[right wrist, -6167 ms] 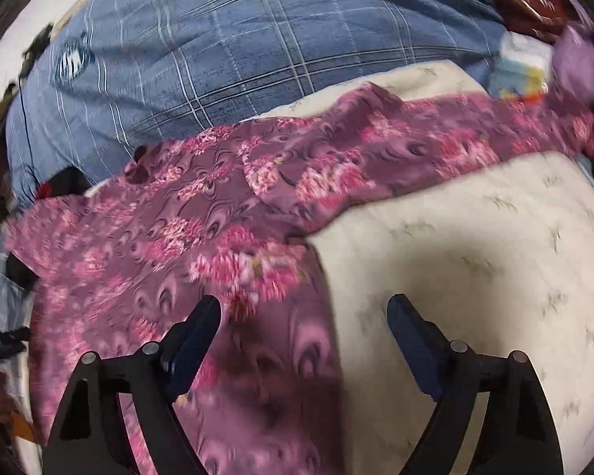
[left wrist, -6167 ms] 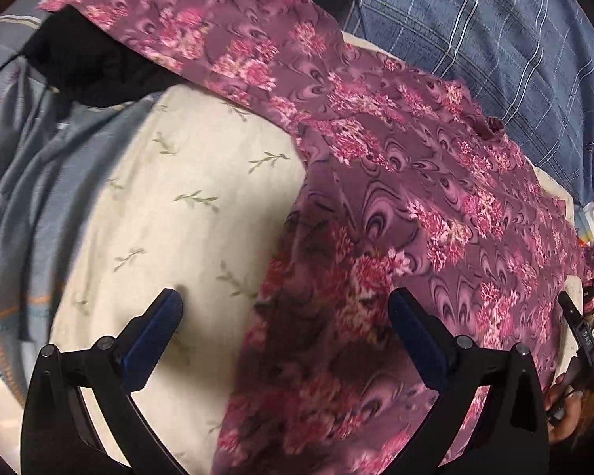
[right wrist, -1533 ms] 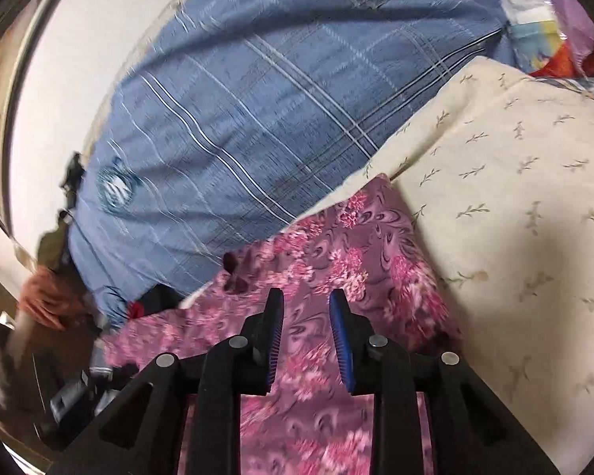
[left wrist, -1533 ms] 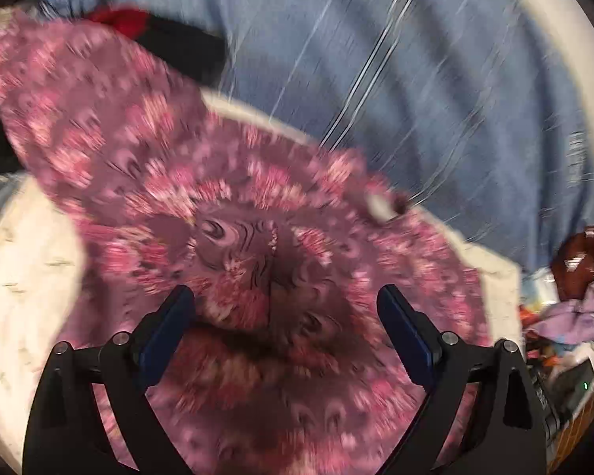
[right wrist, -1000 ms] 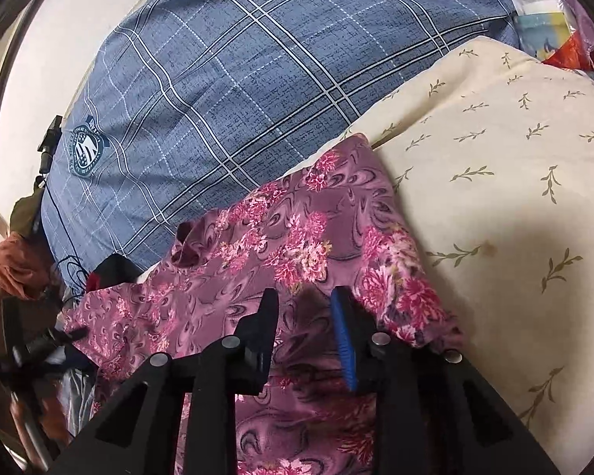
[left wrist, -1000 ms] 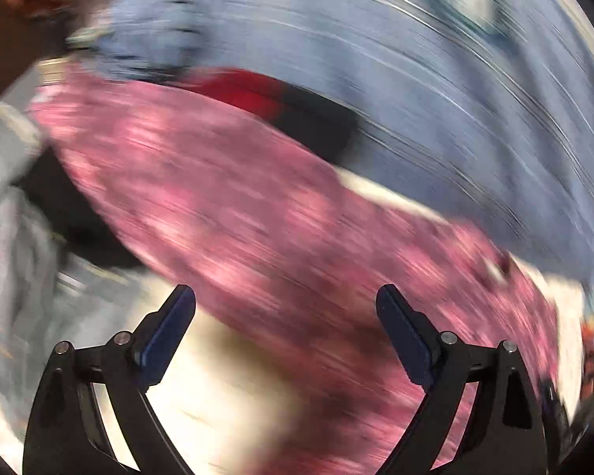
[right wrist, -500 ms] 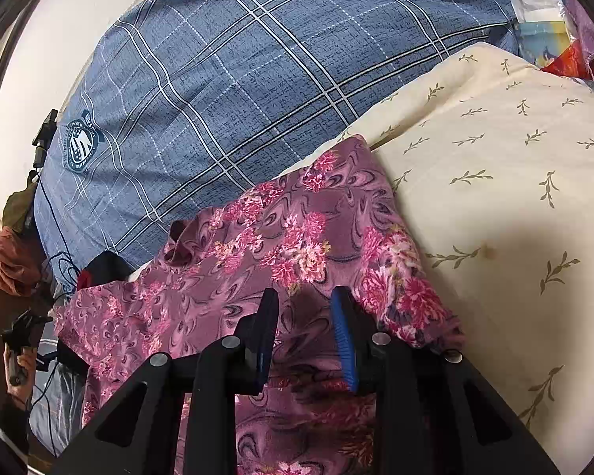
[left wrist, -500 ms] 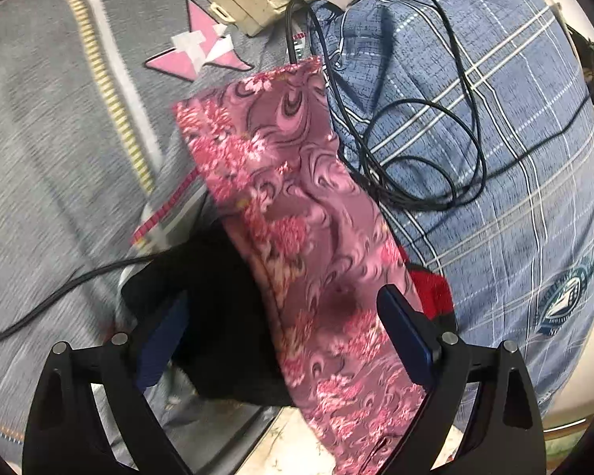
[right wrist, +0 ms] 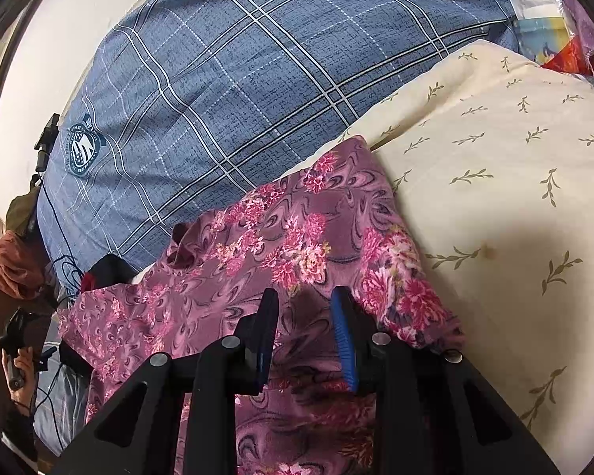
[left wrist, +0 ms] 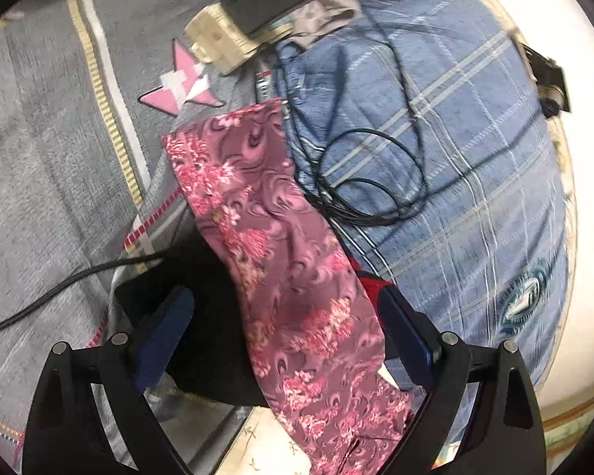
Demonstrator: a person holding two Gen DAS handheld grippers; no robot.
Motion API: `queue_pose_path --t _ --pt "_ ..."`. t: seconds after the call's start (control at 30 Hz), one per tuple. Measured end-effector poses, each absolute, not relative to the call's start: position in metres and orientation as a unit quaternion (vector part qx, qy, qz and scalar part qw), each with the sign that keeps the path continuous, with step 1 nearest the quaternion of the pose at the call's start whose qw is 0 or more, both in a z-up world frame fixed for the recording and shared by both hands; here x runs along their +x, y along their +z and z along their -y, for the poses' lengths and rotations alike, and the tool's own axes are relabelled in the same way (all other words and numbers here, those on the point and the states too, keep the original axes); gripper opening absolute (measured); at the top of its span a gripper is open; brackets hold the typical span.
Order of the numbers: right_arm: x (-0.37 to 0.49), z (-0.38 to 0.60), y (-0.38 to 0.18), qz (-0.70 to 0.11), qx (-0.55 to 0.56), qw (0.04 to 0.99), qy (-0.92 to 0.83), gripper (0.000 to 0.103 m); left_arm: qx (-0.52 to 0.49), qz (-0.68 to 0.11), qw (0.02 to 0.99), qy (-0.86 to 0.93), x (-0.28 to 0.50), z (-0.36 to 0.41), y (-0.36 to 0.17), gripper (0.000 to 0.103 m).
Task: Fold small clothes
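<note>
A purple garment with pink flowers (right wrist: 257, 245) lies across a cream leaf-print pillow (right wrist: 514, 198); its right side is folded over onto the body. My right gripper (right wrist: 305, 316) sits on that fold with its jaws narrow, shut on bunched fabric. In the left wrist view the garment's long sleeve (left wrist: 281, 237) runs from the bottom up toward the top, over a black cloth (left wrist: 210, 316). My left gripper (left wrist: 283, 308) is open wide, its fingers either side of the sleeve and not pressing it. In the right wrist view a hand (right wrist: 18, 360) holds that left gripper at the lower left edge.
A blue plaid pillow (left wrist: 455, 158) with a coiled black cable (left wrist: 376, 182) lies right of the sleeve. A grey blanket (left wrist: 39, 158) is on the left. A beige power block (left wrist: 221, 43) sits beyond the sleeve's end. Packets and cloth (right wrist: 542, 27) crowd the far right.
My left gripper has swung left, from the garment's body to over its sleeve end, rolling as it went, and has nearly stopped. It stays open. The right gripper has not moved.
</note>
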State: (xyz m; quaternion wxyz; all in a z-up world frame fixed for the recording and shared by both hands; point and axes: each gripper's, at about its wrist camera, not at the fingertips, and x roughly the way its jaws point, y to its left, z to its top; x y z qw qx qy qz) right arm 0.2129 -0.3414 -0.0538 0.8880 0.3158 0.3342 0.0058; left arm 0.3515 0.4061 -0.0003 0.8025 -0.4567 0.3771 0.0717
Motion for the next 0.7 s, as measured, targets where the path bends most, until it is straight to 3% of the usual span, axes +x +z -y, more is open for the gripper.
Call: queue_pose_path --t 0.2,0.23,0.27,0.47,0.7 --pt "0.212 0.342 -0.054 -0.334 0.316 0.888 0.006 0.030 -0.439 -0.381 0.810 0.077 0.377 -0.409 -0.014 0.091" --pt "0.212 0.343 -0.054 -0.333 0.316 0.888 0.006 0.030 -0.436 -0.377 0.813 0.081 0.378 -0.408 -0.014 0.079" --pt "0.212 0.342 -0.054 -0.333 0.316 0.888 0.006 0.030 -0.432 -0.374 0.816 0.084 0.380 -0.410 -0.013 0.061" --pt "0.211 0.342 -0.054 -0.332 0.318 0.888 0.007 0.030 -0.432 -0.376 0.816 0.076 0.372 -0.420 -0.014 0.004" --pt "0.211 0.343 -0.054 -0.331 0.319 0.888 0.008 0.030 -0.422 -0.338 0.841 0.022 0.338 -0.393 0.030 0.003"
